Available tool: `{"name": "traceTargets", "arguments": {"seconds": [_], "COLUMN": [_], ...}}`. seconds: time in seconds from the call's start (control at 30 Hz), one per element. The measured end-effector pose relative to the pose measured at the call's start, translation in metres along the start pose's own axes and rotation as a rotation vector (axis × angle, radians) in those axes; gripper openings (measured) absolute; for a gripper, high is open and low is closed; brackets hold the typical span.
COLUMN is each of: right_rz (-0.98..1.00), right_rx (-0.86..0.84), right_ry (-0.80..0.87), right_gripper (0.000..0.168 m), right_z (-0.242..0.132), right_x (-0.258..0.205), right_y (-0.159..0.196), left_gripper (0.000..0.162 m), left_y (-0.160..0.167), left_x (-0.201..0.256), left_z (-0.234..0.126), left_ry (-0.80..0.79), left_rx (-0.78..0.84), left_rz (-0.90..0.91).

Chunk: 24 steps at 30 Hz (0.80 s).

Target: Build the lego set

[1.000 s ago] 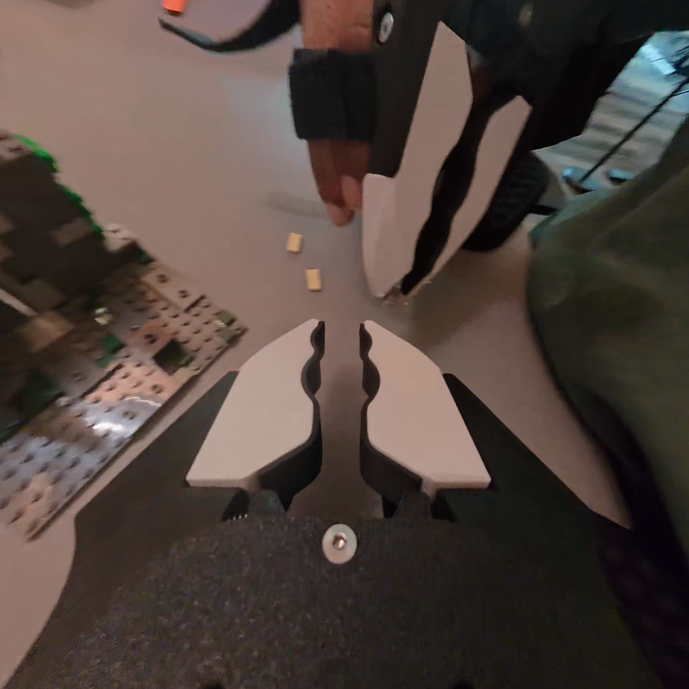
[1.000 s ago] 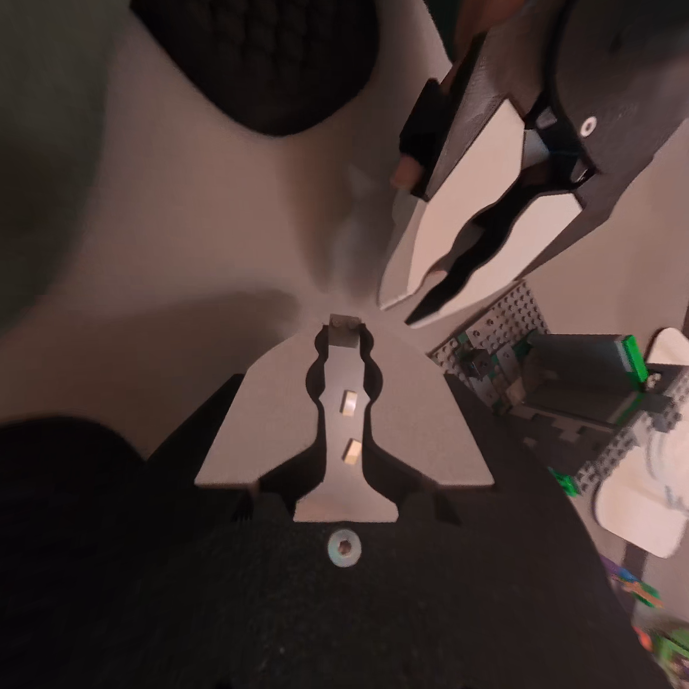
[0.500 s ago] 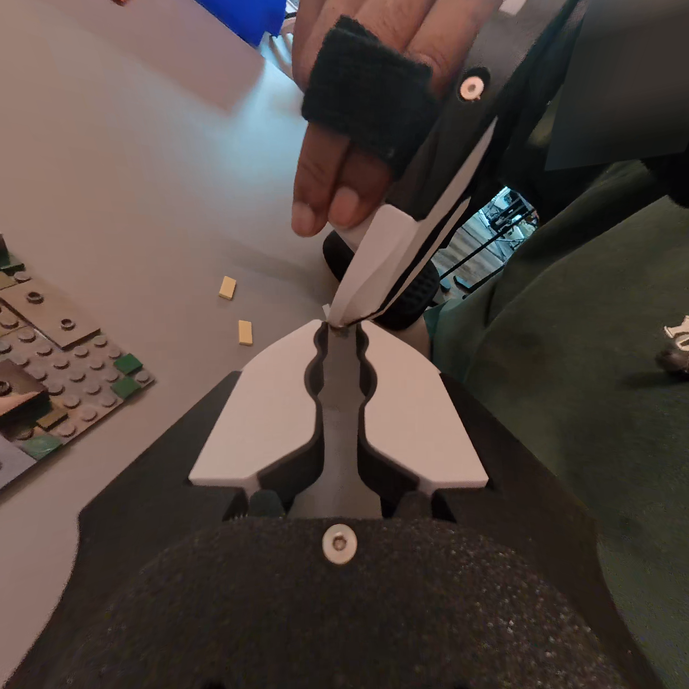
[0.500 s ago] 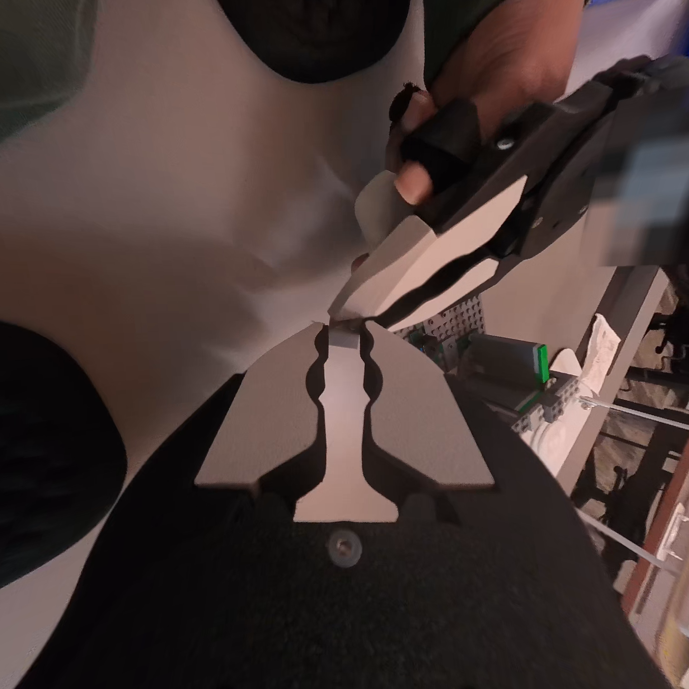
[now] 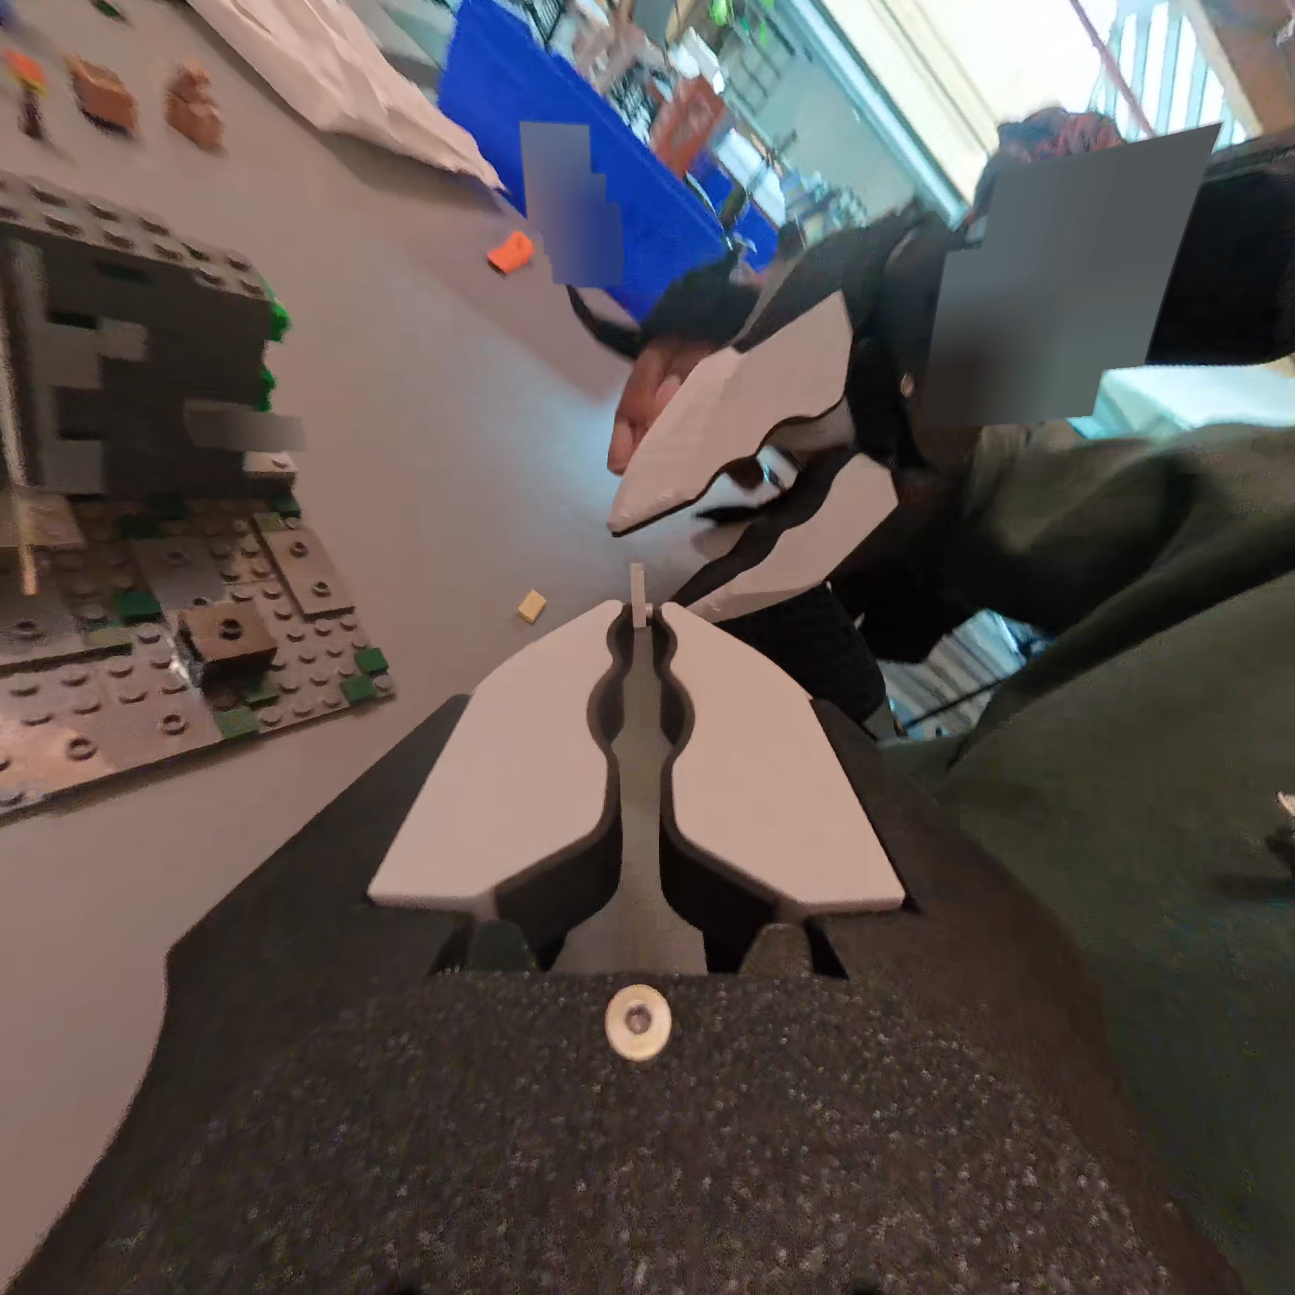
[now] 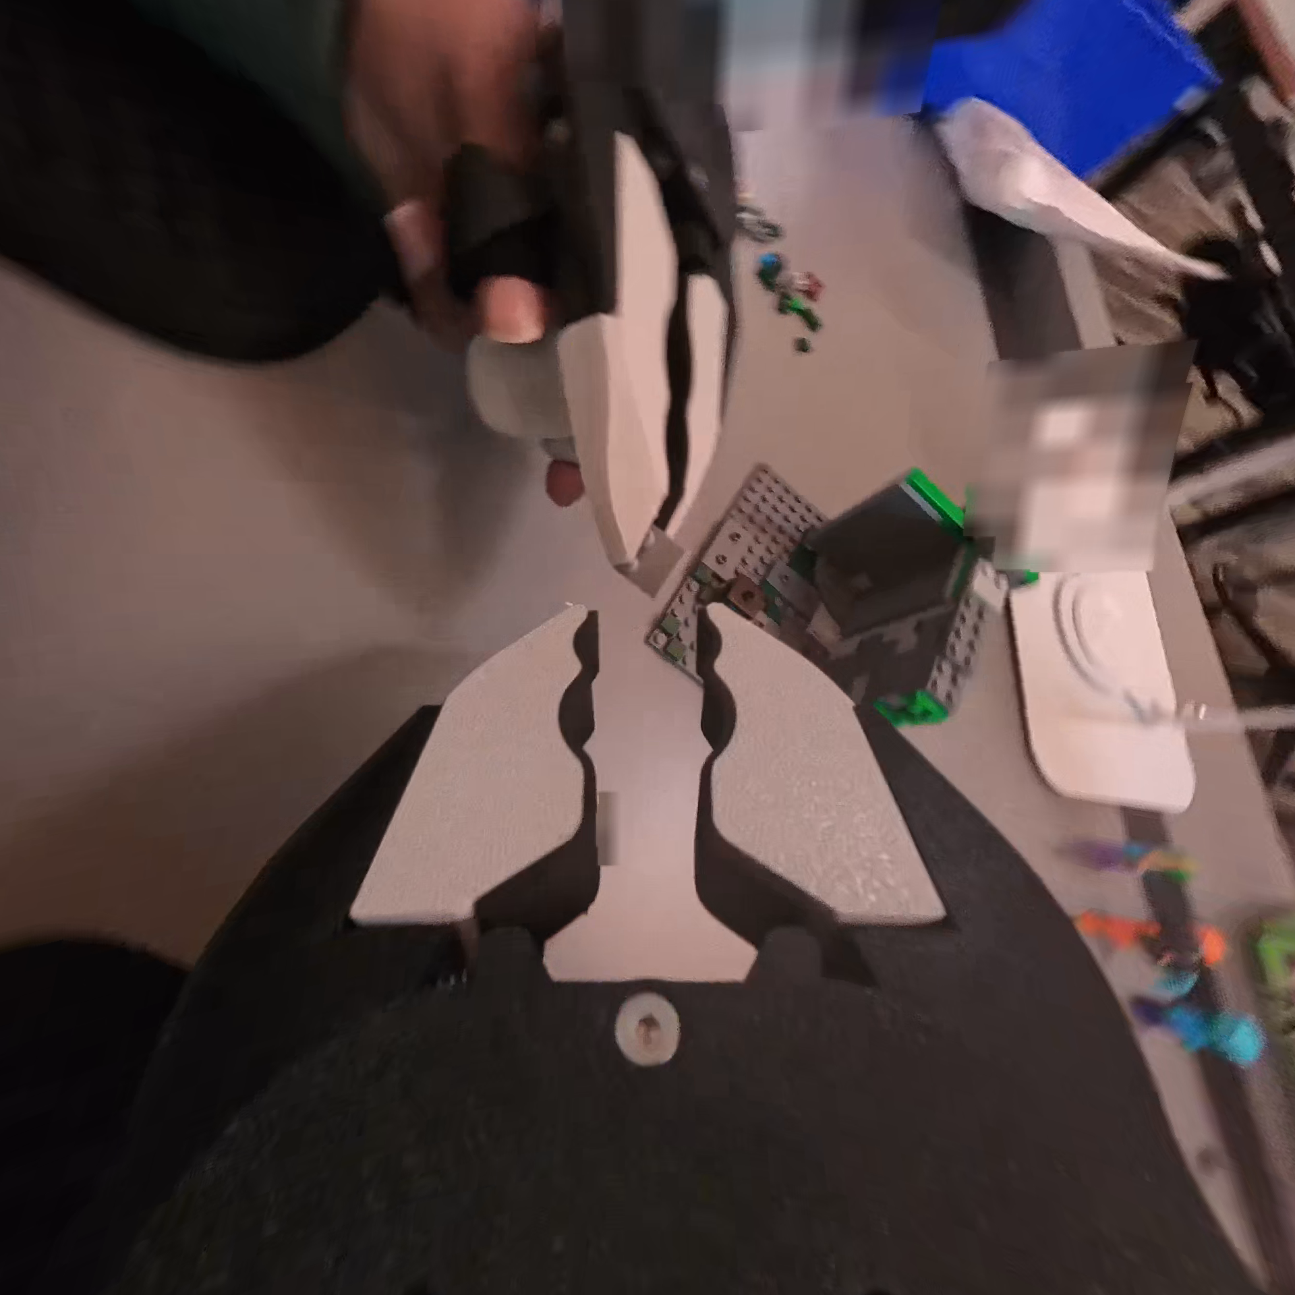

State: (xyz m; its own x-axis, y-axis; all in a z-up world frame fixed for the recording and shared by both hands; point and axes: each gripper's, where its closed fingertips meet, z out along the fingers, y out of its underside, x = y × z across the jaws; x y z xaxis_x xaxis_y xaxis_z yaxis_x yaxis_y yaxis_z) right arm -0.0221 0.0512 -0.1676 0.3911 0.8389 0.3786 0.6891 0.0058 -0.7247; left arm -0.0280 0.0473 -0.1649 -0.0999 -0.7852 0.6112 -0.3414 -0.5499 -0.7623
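Now the left gripper (image 5: 641, 617) pinches a thin grey lego plate (image 5: 637, 594) at its fingertips, long axis pointing straight out beyond them. Right gripper (image 6: 648, 617) hangs released, empty, above the desk (image 6: 210, 560) beside the lego build (image 6: 862, 595).
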Motion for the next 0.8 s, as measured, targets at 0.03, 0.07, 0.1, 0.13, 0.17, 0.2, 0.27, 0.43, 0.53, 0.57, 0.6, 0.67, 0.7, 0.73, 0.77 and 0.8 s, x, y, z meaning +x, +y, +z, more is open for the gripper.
{"name": "traceTargets", "arguments": {"seconds": [0.03,0.07,0.1,0.13,0.17,0.2,0.27,0.43,0.53,0.57,0.6,0.67,0.7,0.73,0.77,0.8], "right_rz": [0.083,0.156,0.209,0.238,0.250,0.256,0.255,0.156,0.108,0.093,0.081,0.065,0.056,0.036,0.005,-0.033], "right_rx": [0.030,0.066,0.097,0.115,0.130,0.143,0.161,0.136,0.118,0.118,0.114,0.109,0.110,0.109,0.104,0.097], "right_ry": [0.046,0.091,0.134,0.174,0.212,0.248,0.292,0.313,0.316,0.321,0.325,0.311,0.296,0.274,0.245,0.208], "right_gripper": [0.026,0.026,0.026,0.026,0.027,0.027,0.027,0.027,0.025,0.021,0.018,0.016,0.016,0.016,0.016,0.016], "right_z": [0.001,0.001,0.001,0.001,0.001,0.001,0.000,0.000,0.002,0.002,0.001,0.001,0.001,0.001,0.000,0.000], "right_x": [0.003,0.005,0.007,0.007,0.008,0.008,0.008,0.006,0.005,0.006,0.006,0.006,0.005,0.004,0.002,0.000], "right_y": [0.001,0.000,-0.001,-0.001,-0.002,-0.004,-0.008,-0.013,-0.013,-0.013,-0.014,-0.013,-0.013,-0.013,-0.013,-0.012], "left_gripper": [0.005,0.005,0.005,0.005,0.005,0.005,0.004,0.004,0.005,0.004,0.004,0.004,0.004,0.005,0.005,0.007], "left_y": [-0.004,-0.007,-0.010,-0.012,-0.014,-0.016,-0.016,-0.014,-0.012,-0.012,-0.011,-0.011,-0.010,-0.009,-0.008,-0.006], "left_x": [0.000,0.000,0.000,0.000,0.001,0.002,0.003,0.006,0.008,0.008,0.009,0.009,0.010,0.011,0.012,0.013], "left_z": [-0.002,-0.003,-0.004,-0.004,-0.004,-0.004,-0.003,0.001,0.002,0.003,0.003,0.003,0.003,0.003,0.003,0.003], "left_ry": [-0.014,-0.023,-0.029,-0.031,-0.031,-0.028,-0.018,0.002,0.016,0.011,0.012,0.012,0.011,0.011,0.010,0.010], "left_rx": [0.033,0.065,0.098,0.125,0.151,0.171,0.202,0.223,0.220,0.217,0.216,0.214,0.209,0.198,0.181,0.160], "left_rz": [-0.009,-0.021,-0.038,-0.058,-0.079,-0.101,-0.144,-0.198,-0.204,-0.199,-0.200,-0.197,-0.189,-0.176,-0.158,-0.136]}}
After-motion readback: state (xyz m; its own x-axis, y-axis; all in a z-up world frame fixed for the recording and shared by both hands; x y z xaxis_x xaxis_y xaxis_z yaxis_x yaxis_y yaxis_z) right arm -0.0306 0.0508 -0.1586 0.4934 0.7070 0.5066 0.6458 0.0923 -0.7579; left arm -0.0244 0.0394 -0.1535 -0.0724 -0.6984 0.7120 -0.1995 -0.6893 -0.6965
